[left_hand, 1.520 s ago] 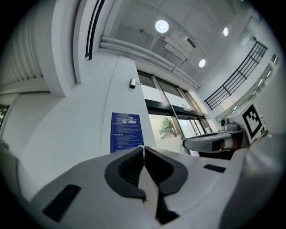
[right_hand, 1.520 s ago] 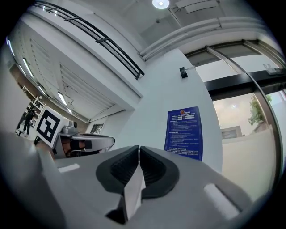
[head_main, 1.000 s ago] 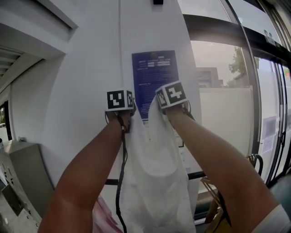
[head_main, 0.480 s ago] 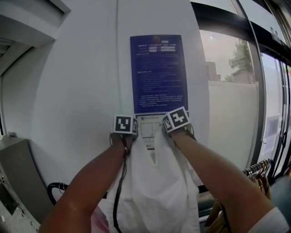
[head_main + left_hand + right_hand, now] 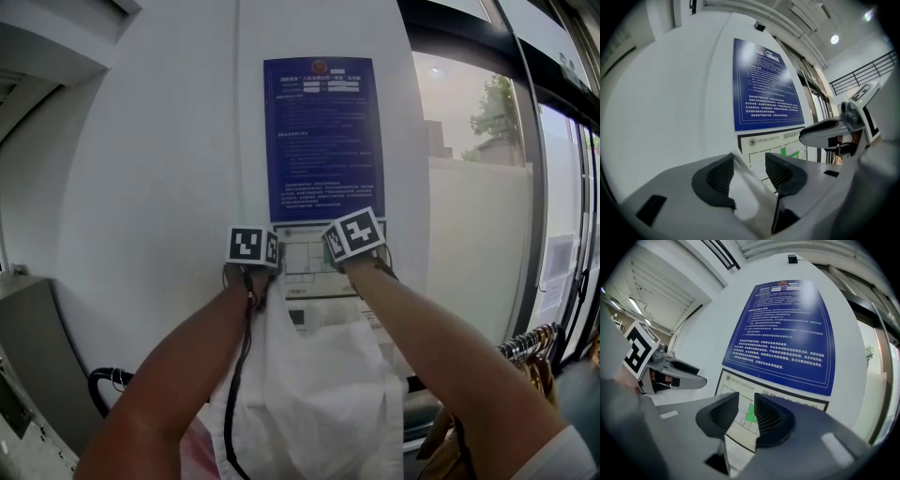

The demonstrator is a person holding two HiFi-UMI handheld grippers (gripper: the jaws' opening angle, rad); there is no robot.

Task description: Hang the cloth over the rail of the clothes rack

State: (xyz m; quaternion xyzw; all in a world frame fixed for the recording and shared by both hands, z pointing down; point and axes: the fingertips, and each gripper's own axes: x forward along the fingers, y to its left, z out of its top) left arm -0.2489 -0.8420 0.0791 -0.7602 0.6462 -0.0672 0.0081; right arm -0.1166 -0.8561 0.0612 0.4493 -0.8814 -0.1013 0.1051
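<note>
1. Left forearm (image 5: 178,375) and right forearm (image 5: 441,347) reach forward side by side, with both grippers held level.
2. Left gripper (image 5: 750,169): the jaws have just been opening and stand apart, with cloth (image 5: 743,199) loose between them.
3. Right gripper (image 5: 746,411): the jaws have just been opening and stand apart, their pads gripping nothing.

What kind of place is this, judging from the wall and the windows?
Probably an entrance hall of a public building: a blue printed notice on the white wall above a floor-plan sheet, tall glass windows facing outdoors, and metal clothes hangers at right.
</note>
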